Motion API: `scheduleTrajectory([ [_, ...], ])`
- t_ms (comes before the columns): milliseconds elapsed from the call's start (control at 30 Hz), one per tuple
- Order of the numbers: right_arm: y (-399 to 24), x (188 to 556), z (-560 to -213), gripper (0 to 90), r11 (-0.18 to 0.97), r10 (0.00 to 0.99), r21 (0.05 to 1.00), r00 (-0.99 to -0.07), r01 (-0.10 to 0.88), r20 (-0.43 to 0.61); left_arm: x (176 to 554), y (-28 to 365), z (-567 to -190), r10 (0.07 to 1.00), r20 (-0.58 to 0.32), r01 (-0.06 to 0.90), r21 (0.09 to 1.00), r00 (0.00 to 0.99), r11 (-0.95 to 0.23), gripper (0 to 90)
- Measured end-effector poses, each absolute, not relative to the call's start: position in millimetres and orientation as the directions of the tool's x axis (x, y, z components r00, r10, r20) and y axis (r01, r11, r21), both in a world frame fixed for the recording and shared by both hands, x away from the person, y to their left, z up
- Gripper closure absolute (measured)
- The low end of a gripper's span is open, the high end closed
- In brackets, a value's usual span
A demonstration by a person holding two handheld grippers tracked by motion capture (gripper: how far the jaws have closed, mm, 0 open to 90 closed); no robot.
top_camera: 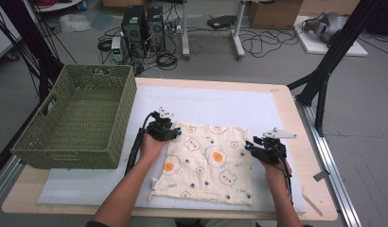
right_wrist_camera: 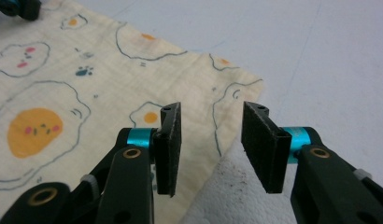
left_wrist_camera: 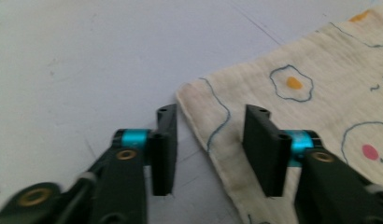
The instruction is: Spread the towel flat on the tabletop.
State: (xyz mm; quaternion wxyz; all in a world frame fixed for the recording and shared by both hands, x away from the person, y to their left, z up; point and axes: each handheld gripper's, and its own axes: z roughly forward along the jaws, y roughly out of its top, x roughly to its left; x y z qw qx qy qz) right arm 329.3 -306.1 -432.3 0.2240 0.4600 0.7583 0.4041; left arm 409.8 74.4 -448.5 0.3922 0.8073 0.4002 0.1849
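Printed cloth (top_camera: 206,163) lies flat at desk's near middle, beside basket (top_camera: 78,118). Left gripper (top_camera: 177,133) and right gripper (top_camera: 247,145) straddle far corners, jaws partly apart, nothing pinched yet; likely lining up fold.

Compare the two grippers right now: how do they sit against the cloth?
The left gripper is at the cloth's far left corner, its jaws straddling that corner. The right gripper is at the right edge, jaws over the edge and white underside. Both stand open, gripping nothing.
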Motion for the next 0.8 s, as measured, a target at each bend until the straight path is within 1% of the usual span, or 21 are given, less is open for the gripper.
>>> scheduleTrajectory([
  [33,-305.2,329.2,-432.2,57.1,0.25,0.876,0.819,-0.481,0.516,0.035,409.1,74.0,-448.1,0.771,0.003,0.481,0.78,0.636,-0.4,73.3],
  [67,-303.9,329.3,-432.4,57.0,0.254,0.875,0.818,-0.484,0.516,0.033,408.5,72.9,-447.9,0.763,0.023,0.468,0.778,0.646,-0.419,84.7],
  [100,-302.6,329.2,-432.7,57.0,0.257,0.873,0.816,-0.487,0.518,0.034,408.6,72.8,-447.9,0.769,0.024,0.469,0.78,0.639,-0.414,85.6],
  [167,-301.4,329.3,-433.4,57.1,0.268,0.869,0.813,-0.494,0.516,0.027,410.9,77.7,-447.8,0.803,0.049,0.479,0.781,0.594,-0.401,86.4],
  [267,-300.1,328.7,-433.8,57.2,0.268,0.878,0.806,-0.478,0.527,0.02,415.8,92.8,-447.1,0.846,0.042,0.51,0.782,0.532,-0.359,86.5],
  [333,-299.3,329.9,-435.4,56.8,0.266,0.878,0.803,-0.478,0.534,0.027,416.6,99.6,-445.5,0.853,0.016,0.513,0.792,0.522,-0.33,86.0],
  [367,-298.2,331.1,-437.0,56.6,0.268,0.875,0.799,-0.482,0.538,0.031,416.4,100.9,-444.7,0.855,0.0,0.512,0.8,0.519,-0.312,84.4],
  [400,-296.3,332.5,-438.9,56.2,0.274,0.872,0.794,-0.489,0.543,0.033,416.4,102.4,-443.7,0.857,-0.013,0.517,0.803,0.515,-0.298,79.1],
  [467,-290.3,334.5,-442.5,54.3,0.287,0.868,0.779,-0.495,0.558,0.035,416.3,104.9,-442.8,0.867,-0.055,0.537,0.803,0.496,-0.257,61.7],
  [500,-287.6,336.1,-444.5,53.9,0.294,0.864,0.776,-0.503,0.558,0.035,415.8,106.1,-442.9,0.865,-0.076,0.549,0.799,0.496,-0.245,57.0],
  [567,-281.9,338.3,-447.3,54.0,0.308,0.861,0.763,-0.508,0.569,0.031,413.1,107.9,-443.6,0.865,-0.085,0.556,0.796,0.495,-0.239,51.6],
  [633,-279.2,341.2,-450.0,55.2,0.31,0.861,0.756,-0.507,0.576,0.033,410.1,110.6,-444.5,0.864,-0.089,0.559,0.794,0.495,-0.239,50.5],
  [700,-279.1,343.1,-450.0,59.1,0.295,0.861,0.758,-0.506,0.582,0.053,405.9,114.0,-447.1,0.863,-0.099,0.564,0.792,0.496,-0.233,50.5],
  [733,-278.5,343.5,-449.9,62.0,0.293,0.862,0.757,-0.504,0.584,0.055,404.5,115.2,-448.3,0.858,-0.108,0.573,0.785,0.501,-0.236,50.5],
  [767,-278.7,344.3,-449.8,68.0,0.301,0.856,0.759,-0.515,0.578,0.053,403.5,116.1,-448.6,0.853,-0.117,0.582,0.777,0.509,-0.241,50.6],
  [800,-278.0,344.1,-449.6,71.9,0.303,0.852,0.757,-0.521,0.579,0.058,402.4,116.2,-447.3,0.849,-0.132,0.588,0.775,0.512,-0.234,49.3],
])
